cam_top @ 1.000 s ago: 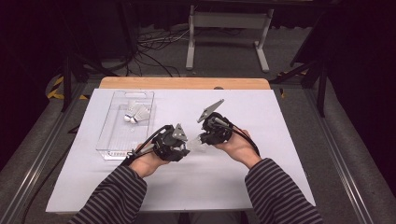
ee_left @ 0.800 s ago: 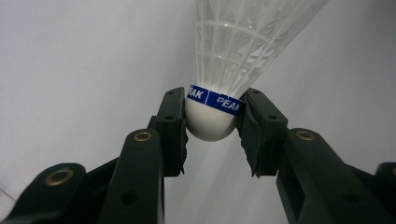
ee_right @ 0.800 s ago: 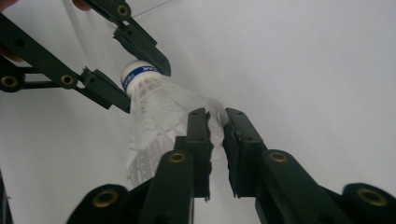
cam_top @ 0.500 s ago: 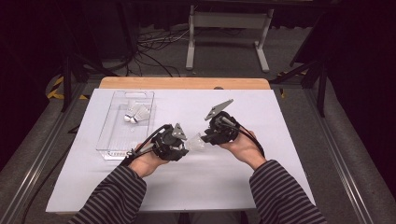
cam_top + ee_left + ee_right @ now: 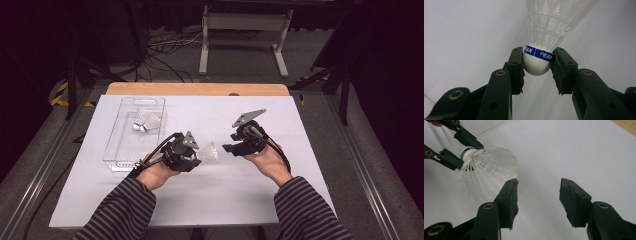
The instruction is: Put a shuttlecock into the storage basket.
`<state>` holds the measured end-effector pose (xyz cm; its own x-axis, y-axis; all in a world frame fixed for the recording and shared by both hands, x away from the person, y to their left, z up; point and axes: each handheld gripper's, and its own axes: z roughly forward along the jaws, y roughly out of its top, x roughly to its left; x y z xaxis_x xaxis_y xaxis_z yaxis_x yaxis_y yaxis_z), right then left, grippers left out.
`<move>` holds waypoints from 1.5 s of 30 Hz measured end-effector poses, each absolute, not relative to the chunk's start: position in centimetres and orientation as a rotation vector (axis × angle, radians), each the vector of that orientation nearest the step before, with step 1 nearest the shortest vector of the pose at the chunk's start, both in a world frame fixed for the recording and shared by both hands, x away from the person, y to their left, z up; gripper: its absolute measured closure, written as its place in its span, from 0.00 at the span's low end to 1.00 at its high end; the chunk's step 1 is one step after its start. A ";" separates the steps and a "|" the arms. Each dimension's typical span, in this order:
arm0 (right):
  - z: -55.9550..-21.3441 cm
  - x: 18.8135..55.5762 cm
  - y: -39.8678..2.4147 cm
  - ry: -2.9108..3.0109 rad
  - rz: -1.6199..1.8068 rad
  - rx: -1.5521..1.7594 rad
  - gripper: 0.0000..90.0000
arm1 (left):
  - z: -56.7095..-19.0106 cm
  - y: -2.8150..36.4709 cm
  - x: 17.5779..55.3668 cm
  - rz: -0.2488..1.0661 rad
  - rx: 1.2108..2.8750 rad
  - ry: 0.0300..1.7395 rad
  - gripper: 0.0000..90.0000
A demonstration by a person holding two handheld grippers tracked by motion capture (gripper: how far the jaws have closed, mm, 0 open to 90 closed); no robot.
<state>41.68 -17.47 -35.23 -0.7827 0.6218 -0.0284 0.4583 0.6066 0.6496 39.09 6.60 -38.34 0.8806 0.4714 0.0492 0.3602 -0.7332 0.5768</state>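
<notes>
A big white surface (image 5: pixel 310 190) lies under both hands. On its far left side sits a clear plastic tray (image 5: pixel 122 147), and two more shuttlecocks (image 5: pixel 146 121) lie inside the tray near its far end.

The left claw (image 5: pixel 197 156) is near the middle of the surface, just to the right of the tray. It is clamped on the round white cork end of a white shuttlecock (image 5: pixel 542 45), right at the blue band with letters on it. The shuttlecock's wide skirt points away from the left claw, toward the right claw (image 5: pixel 229 148).

The right claw is close to that skirt but does not touch it. Its jaws have just been opening, and now they stand apart with nothing between them. In the right gripper view the skirt sits just beyond one jaw, up and to the side.
</notes>
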 end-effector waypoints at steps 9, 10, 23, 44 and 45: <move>-35.6 41.0 -18.8 2.508 0.940 0.934 0.45 | -38.1 6.9 39.0 0.253 2.465 0.609 0.71; -35.6 40.9 -18.9 2.504 0.942 0.934 0.45 | -38.1 7.0 39.0 0.249 2.462 0.610 0.71; -35.7 39.5 -20.8 2.398 0.983 0.942 0.39 | -37.9 7.5 38.9 0.236 2.449 0.636 0.71; -36.9 36.9 -24.3 2.238 1.076 1.007 0.25 | -37.7 8.3 38.9 0.240 2.443 0.652 0.71; -36.9 36.8 -24.5 2.228 1.086 1.017 0.25 | -37.7 8.3 38.9 0.240 2.443 0.653 0.71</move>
<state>36.76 -24.50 -36.92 -0.6221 0.7789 -0.0793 0.4175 0.4157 0.8080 38.86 8.33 -37.69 0.8632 0.5044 0.0203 0.3975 -0.7040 0.5886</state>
